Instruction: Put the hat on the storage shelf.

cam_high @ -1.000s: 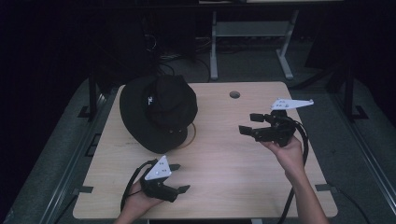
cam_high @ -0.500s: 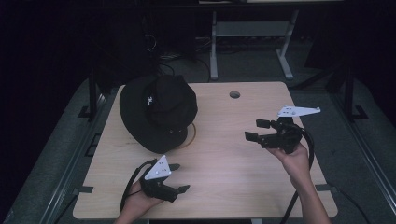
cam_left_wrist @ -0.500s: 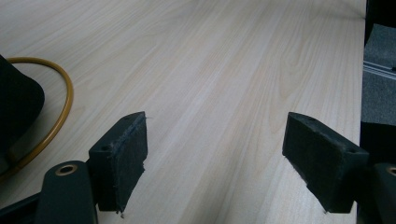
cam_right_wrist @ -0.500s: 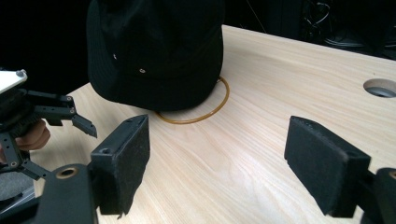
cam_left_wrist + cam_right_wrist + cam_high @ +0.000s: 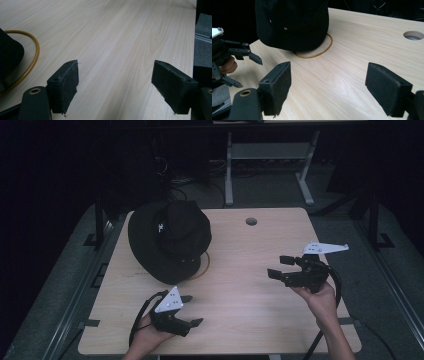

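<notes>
Left tongs [image 5: 191, 310]: held low at about 7 o'clock on the tabletop [image 5: 250, 320], jaws spread apart with nothing between them, aimed toward 3 o'clock; bare wood shows between the jaws in the left gripper view. Right tongs [image 5: 281, 267]: held at about 4 o'clock near the tabletop's right edge, jaws likewise apart and empty, aimed toward 9 o'clock. Black brimmed hat [image 5: 170, 239]: resting crown up at about 10 o'clock, well apart from the right tongs and near the left tongs. Thin yellow-brown ring [image 5: 325, 51]: lying flat on the wood, partly tucked under the hat's brim at its 4 o'clock side; possibly a cord or band, material unclear. Round cable hole [image 5: 251, 221]: in the tabletop at about 12 o'clock. Metal frame legs [image 5: 229, 175]: on the floor beyond the far edge.
</notes>
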### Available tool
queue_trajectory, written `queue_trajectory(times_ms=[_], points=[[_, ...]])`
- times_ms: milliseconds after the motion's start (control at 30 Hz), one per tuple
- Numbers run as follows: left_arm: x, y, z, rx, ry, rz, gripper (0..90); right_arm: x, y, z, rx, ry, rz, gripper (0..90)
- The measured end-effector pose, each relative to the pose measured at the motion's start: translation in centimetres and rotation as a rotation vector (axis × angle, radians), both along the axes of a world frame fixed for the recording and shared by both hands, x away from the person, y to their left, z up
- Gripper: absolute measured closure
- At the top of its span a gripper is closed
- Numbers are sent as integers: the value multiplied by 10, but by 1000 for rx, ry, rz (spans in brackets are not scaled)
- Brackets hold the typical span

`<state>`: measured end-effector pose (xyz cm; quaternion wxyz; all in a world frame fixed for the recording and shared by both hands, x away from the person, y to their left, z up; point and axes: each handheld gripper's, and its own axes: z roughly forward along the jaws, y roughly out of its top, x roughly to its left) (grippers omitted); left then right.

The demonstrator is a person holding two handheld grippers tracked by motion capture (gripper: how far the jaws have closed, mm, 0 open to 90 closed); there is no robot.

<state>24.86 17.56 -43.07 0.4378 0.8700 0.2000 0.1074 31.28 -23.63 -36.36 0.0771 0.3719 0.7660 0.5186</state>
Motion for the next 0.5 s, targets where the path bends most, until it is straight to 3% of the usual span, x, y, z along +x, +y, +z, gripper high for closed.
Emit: queue_trajectory(times_ms=[500], points=[[-1, 0, 0, -3, 8, 6, 212, -16, -13, -20, 3, 17, -30, 198]])
